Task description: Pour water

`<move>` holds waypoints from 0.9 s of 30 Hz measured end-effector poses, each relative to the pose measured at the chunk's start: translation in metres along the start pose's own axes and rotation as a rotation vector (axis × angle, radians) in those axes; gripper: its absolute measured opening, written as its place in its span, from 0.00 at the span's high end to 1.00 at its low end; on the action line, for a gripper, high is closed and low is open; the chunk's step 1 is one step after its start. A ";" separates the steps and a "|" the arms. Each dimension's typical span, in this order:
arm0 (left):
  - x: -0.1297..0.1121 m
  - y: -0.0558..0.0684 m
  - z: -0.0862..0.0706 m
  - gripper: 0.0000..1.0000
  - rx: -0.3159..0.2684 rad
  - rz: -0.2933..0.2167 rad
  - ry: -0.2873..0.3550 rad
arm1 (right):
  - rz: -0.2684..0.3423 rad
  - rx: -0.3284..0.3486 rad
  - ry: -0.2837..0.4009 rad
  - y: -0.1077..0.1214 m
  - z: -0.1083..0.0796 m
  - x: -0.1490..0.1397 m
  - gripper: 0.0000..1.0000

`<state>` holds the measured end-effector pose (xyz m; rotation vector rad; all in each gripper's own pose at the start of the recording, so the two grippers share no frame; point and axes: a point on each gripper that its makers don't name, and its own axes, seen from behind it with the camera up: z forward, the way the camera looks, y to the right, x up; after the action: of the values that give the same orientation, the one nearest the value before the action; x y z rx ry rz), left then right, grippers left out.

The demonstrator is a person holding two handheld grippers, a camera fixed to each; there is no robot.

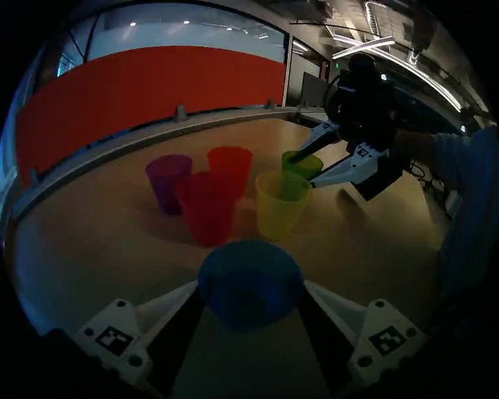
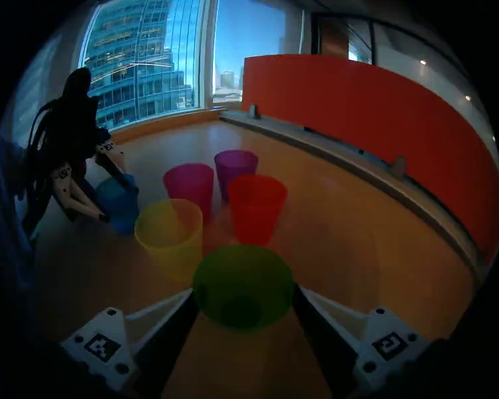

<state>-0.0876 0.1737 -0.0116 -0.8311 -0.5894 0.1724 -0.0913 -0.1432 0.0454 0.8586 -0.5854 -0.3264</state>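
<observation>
My left gripper (image 1: 249, 292) is shut on a blue cup (image 1: 249, 276), which stands upright low in the left gripper view. Beyond it on the wooden table (image 1: 382, 233) stand a magenta cup (image 1: 208, 206), a purple cup (image 1: 168, 181), a red cup (image 1: 229, 165) and a yellow cup (image 1: 281, 203). My right gripper (image 2: 244, 296) is shut on a green cup (image 2: 243, 282), also upright. The left gripper view has that green cup (image 1: 303, 164) behind the yellow one, with the right gripper (image 1: 303, 171) on it. The blue cup (image 2: 118, 199) and the left gripper (image 2: 118, 203) appear at the far left of the right gripper view.
A red partition (image 1: 150, 86) runs along the table's far edge above a grey rail (image 1: 183, 123). Large windows (image 2: 150, 60) lie beyond the table in the right gripper view. A person's blue sleeve (image 1: 476, 193) holds the right gripper. Bare tabletop (image 2: 356, 239) lies right of the cups.
</observation>
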 end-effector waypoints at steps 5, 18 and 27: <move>0.003 -0.001 -0.003 0.13 0.005 -0.005 0.010 | 0.006 -0.003 0.004 0.001 0.000 0.001 0.09; 0.031 -0.002 -0.023 0.13 0.036 -0.010 0.082 | -0.003 -0.034 0.073 0.001 -0.024 0.030 0.09; 0.065 0.000 -0.041 0.13 0.075 0.011 0.164 | -0.012 -0.057 0.169 -0.004 -0.048 0.070 0.09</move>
<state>-0.0115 0.1709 -0.0055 -0.7677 -0.4219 0.1342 -0.0066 -0.1508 0.0424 0.8262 -0.4120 -0.2770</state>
